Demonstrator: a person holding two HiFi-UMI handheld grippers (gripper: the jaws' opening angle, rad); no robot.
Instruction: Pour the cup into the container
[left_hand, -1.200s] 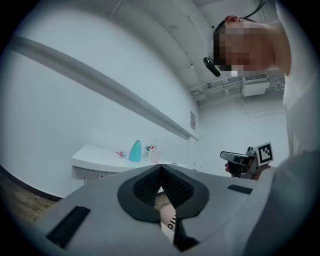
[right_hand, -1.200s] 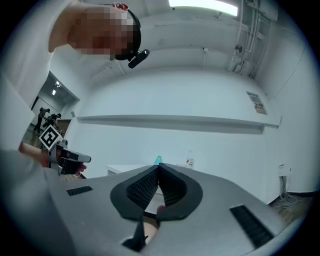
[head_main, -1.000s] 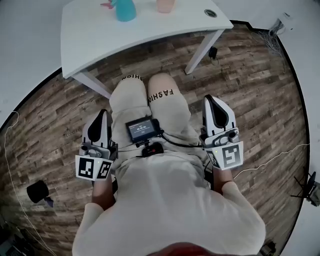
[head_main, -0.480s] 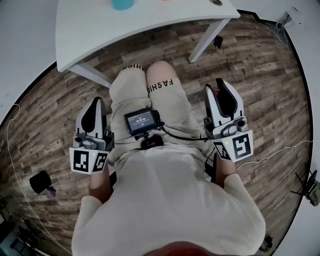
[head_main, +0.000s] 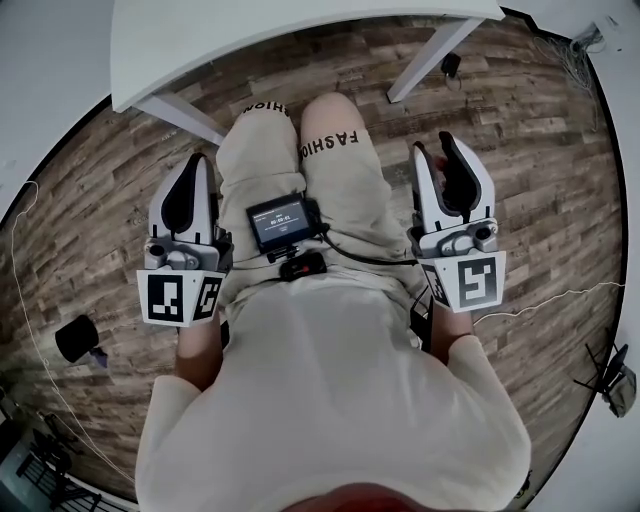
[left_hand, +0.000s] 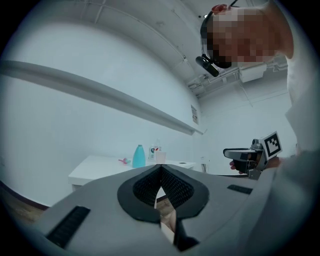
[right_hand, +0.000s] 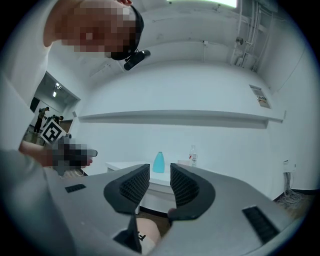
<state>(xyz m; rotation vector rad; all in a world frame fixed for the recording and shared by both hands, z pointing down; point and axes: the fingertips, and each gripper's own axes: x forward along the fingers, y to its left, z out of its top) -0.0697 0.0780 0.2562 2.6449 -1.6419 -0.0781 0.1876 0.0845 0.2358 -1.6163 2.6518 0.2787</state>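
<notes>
We hold both tools well short of the counter (head_main: 250, 40), off its near edge and above the wooden floor (head_main: 520, 150), one on each side of our legs. The left tool (head_main: 197, 160) is clenched: in the left gripper view its ribbed pads meet at the tips with nothing between them. The right tool (head_main: 433, 148) is released, its two pads standing apart with a clear gap, and through that gap we see only the counter's edge. The cup (left_hand: 160, 157), pale and upright, stands on the counter top, far from both tools. Just beside it on the counter is the teal container (left_hand: 139, 156), also upright, and a clear bottle (right_hand: 193, 156) stands close to them. In the head view only the near part of the counter shows, and neither the cup nor the container falls inside it. A small screen (head_main: 280, 222) sits at our waist, on the near side of the counter.
</notes>
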